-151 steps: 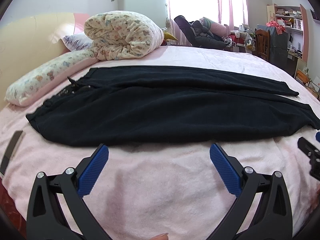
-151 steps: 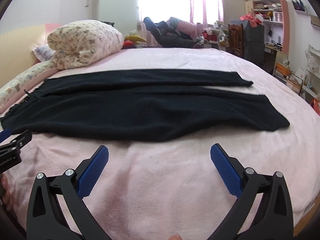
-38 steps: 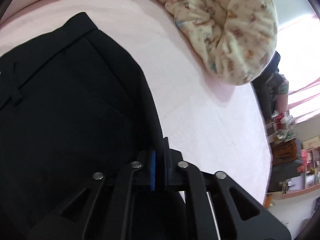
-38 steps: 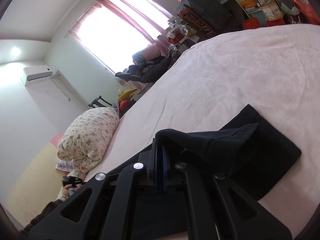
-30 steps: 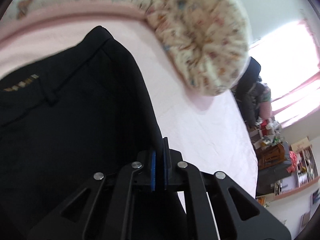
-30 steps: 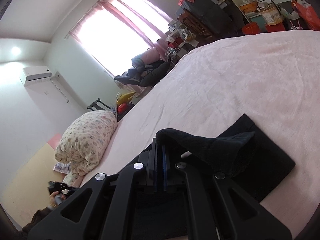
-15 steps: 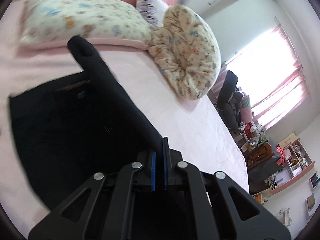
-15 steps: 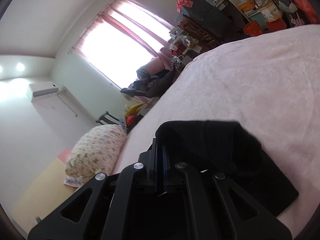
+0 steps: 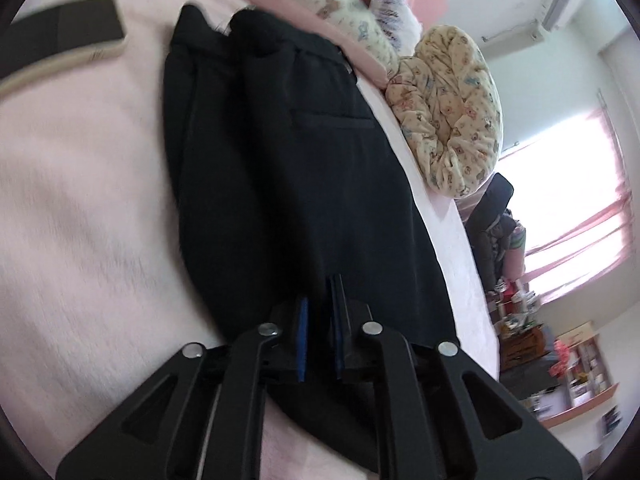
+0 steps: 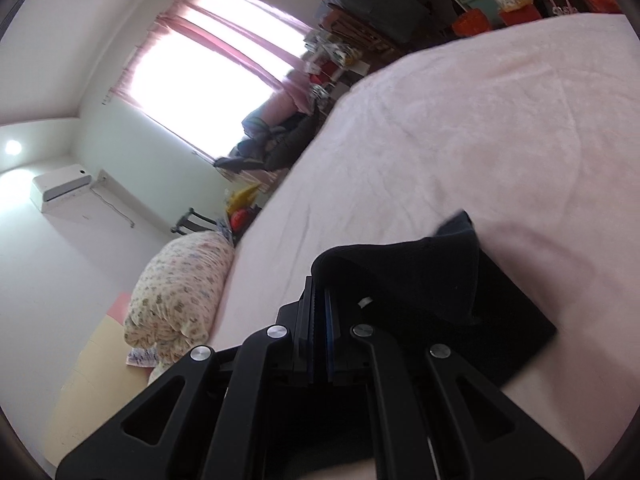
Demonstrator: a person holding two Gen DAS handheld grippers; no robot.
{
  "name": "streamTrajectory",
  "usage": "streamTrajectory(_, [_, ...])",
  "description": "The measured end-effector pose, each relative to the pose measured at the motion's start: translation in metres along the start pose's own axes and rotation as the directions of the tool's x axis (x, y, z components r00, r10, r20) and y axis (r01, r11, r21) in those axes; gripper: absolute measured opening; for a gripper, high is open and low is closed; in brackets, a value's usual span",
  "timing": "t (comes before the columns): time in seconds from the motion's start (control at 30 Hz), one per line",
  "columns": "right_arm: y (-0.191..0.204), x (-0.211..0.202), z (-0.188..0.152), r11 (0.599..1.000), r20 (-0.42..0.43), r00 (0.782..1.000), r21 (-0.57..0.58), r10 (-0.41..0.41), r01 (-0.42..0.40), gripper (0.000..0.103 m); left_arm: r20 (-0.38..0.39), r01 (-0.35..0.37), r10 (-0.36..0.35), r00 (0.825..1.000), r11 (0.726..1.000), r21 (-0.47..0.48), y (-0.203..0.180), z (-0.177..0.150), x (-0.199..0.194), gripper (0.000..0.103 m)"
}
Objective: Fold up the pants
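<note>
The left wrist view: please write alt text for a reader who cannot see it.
The left tongs pinch black pants that lie on a pink bed, waistband at the far end. A dark phone lies on the bed beside the pants, and a rolled floral quilt rests beyond them.

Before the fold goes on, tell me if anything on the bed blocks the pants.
Nothing visible does. The left gripper and right gripper are both shut on the black pants. A dark phone-like slab lies on the pink bedspread beside the waistband, apart from it.
</note>
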State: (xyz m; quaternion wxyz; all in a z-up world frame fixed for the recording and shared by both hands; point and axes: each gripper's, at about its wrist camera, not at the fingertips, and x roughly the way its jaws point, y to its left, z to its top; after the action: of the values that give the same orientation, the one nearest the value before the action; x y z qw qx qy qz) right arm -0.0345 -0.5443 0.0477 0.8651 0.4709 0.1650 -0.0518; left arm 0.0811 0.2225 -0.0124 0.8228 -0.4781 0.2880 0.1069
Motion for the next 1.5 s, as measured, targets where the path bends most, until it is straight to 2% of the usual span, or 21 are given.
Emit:
streamTrajectory(0.17, [0.014,0.019,0.008,0.996,-0.054,0.995,-0.038,-0.081,0.079,0.004,-0.014,0.028,-0.028,1.000,1.000,-0.012,0.003,0.000,0.001,0.020])
streamTrajectory(0.27, [0.052,0.016,0.023,0.992,-0.031,0.999,-0.125,0.013,-0.016,0.004,-0.013,0.028,-0.028,1.000,1.000,0.009,0.001,-0.002,0.001,0.024])
streamTrajectory(0.33, [0.085,-0.004,0.027,0.953,0.034,0.988,-0.270,0.153,-0.139,0.004,-0.012,0.030,-0.030,0.999,0.999,0.019,-0.001,-0.002,0.002,0.026])
streamTrajectory(0.37, [0.092,-0.011,0.023,0.935,0.057,0.984,-0.327,0.169,-0.141,0.004,-0.012,0.033,-0.033,0.999,0.999,0.016,-0.001,-0.002,0.002,0.027])
streamTrajectory(0.4, [0.094,-0.016,0.018,0.918,0.080,0.987,-0.384,0.136,-0.096,0.004,-0.013,0.037,-0.037,0.999,0.999,0.012,-0.001,-0.002,0.002,0.027])
streamTrajectory(0.43, [0.083,-0.009,0.010,0.910,0.069,0.998,-0.413,-0.008,0.035,0.004,-0.013,0.041,-0.041,0.999,0.999,0.008,0.001,-0.002,0.001,0.027])
streamTrajectory(0.5, [0.047,0.009,0.005,0.918,-0.014,0.983,-0.359,-0.182,0.165,0.004,-0.015,0.044,-0.044,0.999,0.999,0.008,0.001,-0.003,0.001,0.028])
streamTrajectory(0.53, [0.014,0.019,-0.001,0.933,-0.095,0.960,-0.278,-0.265,0.230,0.004,-0.016,0.046,-0.046,0.999,0.999,0.011,0.001,-0.002,0.001,0.028])
streamTrajectory(0.63, [-0.036,0.022,-0.021,0.947,-0.242,0.918,-0.135,-0.316,0.290,0.004,-0.018,0.052,-0.052,0.998,0.998,0.017,0.002,-0.003,0.000,0.030])
streamTrajectory(0.77, [-0.027,0.004,-0.025,0.943,-0.289,0.898,-0.128,-0.332,0.308,0.004,-0.023,0.067,-0.067,0.998,0.998,0.002,0.004,-0.002,0.000,0.030])
streamTrajectory(0.83, [-0.026,-0.014,-0.025,0.959,-0.283,0.917,-0.068,-0.282,0.274,0.006,-0.023,0.072,-0.072,0.997,0.997,-0.005,0.004,-0.002,-0.001,0.031])
streamTrajectory(0.87, [-0.033,-0.023,-0.026,0.967,-0.277,0.928,-0.020,-0.251,0.255,0.015,-0.024,0.074,-0.074,0.997,0.997,-0.006,0.004,-0.002,-0.001,0.032])
streamTrajectory(0.9, [-0.036,-0.029,-0.024,0.970,-0.269,0.937,0.035,-0.225,0.243,0.054,-0.024,0.077,-0.077,0.997,0.997,-0.005,0.003,-0.002,-0.001,0.033])
streamTrajectory(0.93, [-0.042,-0.037,-0.021,0.970,-0.252,0.948,0.100,-0.192,0.223,0.083,-0.025,0.079,-0.079,0.997,0.997,-0.003,0.003,-0.002,-0.001,0.034])
streamTrajectory(1.0, [-0.048,-0.046,-0.018,0.967,-0.209,0.964,0.163,-0.161,0.197,0.077,-0.028,0.084,-0.084,0.996,0.996,-0.002,0.003,-0.002,-0.001,0.036])
streamTrajectory(1.07, [-0.051,-0.048,-0.014,0.950,-0.197,0.961,0.206,-0.194,0.234,0.061,-0.029,0.086,-0.087,0.996,0.996,-0.004,0.003,-0.002,-0.001,0.036])
streamTrajectory(1.23, [-0.066,-0.026,-0.012,0.891,-0.244,0.921,0.270,-0.304,0.366,0.060,-0.034,0.096,-0.097,0.995,0.995,-0.016,0.004,-0.002,-0.001,0.037])
streamTrajectory(1.37, [-0.069,-0.015,-0.009,0.891,-0.230,0.934,0.306,-0.272,0.335,0.064,-0.032,0.093,-0.094,0.995,0.996,-0.014,0.004,-0.003,-0.001,0.037])
streamTrajectory(1.43, [-0.072,-0.012,-0.008,0.895,-0.217,0.945,0.324,-0.246,0.307,0.075,-0.030,0.092,-0.092,0.995,0.996,-0.010,0.004,-0.002,-0.001,0.037])
streamTrajectory(1.47, [-0.074,-0.010,-0.007,0.894,-0.210,0.947,0.331,-0.243,0.302,0.075,-0.030,0.091,-0.091,0.995,0.996,-0.007,0.004,-0.002,-0.001,0.039])
streamTrajectory(1.5, [-0.076,-0.009,-0.005,0.891,-0.201,0.947,0.336,-0.250,0.307,0.065,-0.029,0.090,-0.090,0.995,0.996,-0.003,0.003,-0.003,0.000,0.040])
